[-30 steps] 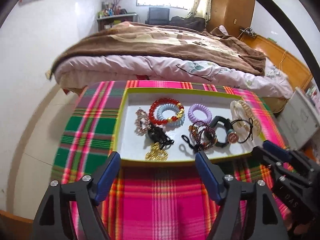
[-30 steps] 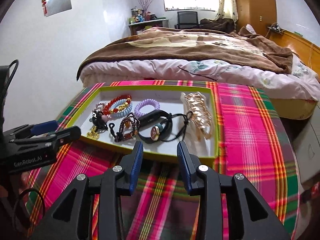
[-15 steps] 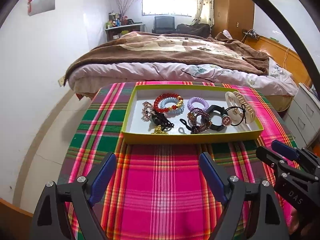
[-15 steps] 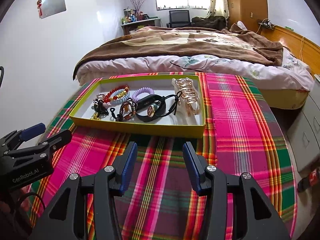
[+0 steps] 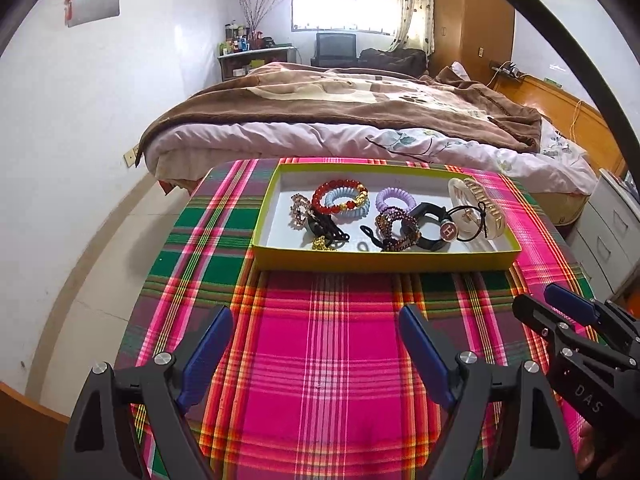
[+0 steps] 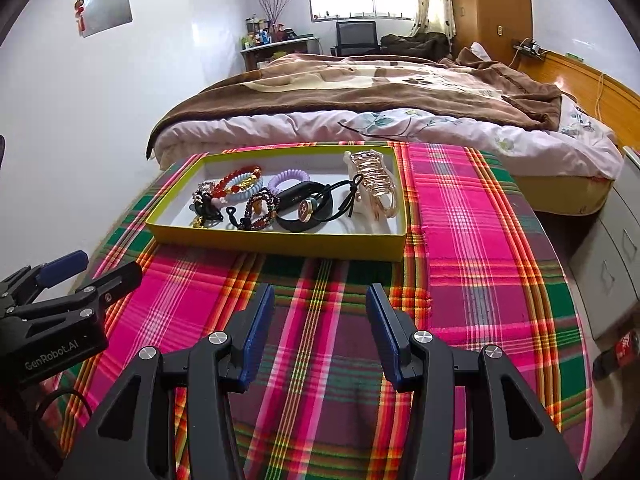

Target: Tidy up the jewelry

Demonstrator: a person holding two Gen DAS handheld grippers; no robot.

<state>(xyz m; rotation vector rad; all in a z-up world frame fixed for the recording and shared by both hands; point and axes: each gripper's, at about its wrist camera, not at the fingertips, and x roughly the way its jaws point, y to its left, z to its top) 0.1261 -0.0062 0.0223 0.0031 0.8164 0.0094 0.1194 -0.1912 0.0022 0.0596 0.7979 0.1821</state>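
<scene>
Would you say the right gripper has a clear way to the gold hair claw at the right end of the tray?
Probably yes: the right gripper is open and empty, only bare plaid cloth lies before the tray, and the hair claw lies uncovered, though a black cord touches it.

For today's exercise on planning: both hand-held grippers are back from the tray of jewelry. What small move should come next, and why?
Probably bring the left hand-held gripper forward toward the tray: its jaws are open and empty, and the bracelets lie tangled there, out of reach.

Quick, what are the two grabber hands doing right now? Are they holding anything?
Left gripper: open, holding nothing, above the cloth.
Right gripper: open, holding nothing, above the cloth.
</scene>
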